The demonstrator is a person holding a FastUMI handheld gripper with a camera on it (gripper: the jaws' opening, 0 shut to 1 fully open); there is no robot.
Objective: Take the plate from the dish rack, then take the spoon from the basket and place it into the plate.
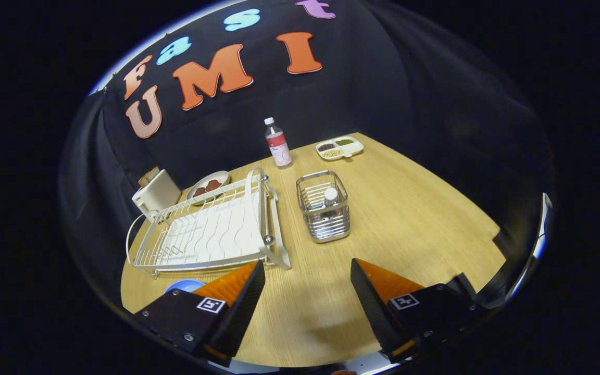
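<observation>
Evidently we stand at the spoon step: claw (308,284) wide open, empty, next reaching the square wire basket (324,212) beyond.

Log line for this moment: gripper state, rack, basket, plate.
gripper: open, holding nothing, above bare table | dish rack: no plate in it | basket: beyond fingers, untouched | blue plate: beside fingers, near rack

Ahead of your spread tongs (308,291) on the counter (409,229), the dish rack (211,229) sits left of the basket (324,213); a bottle (277,143) stands behind them.
</observation>
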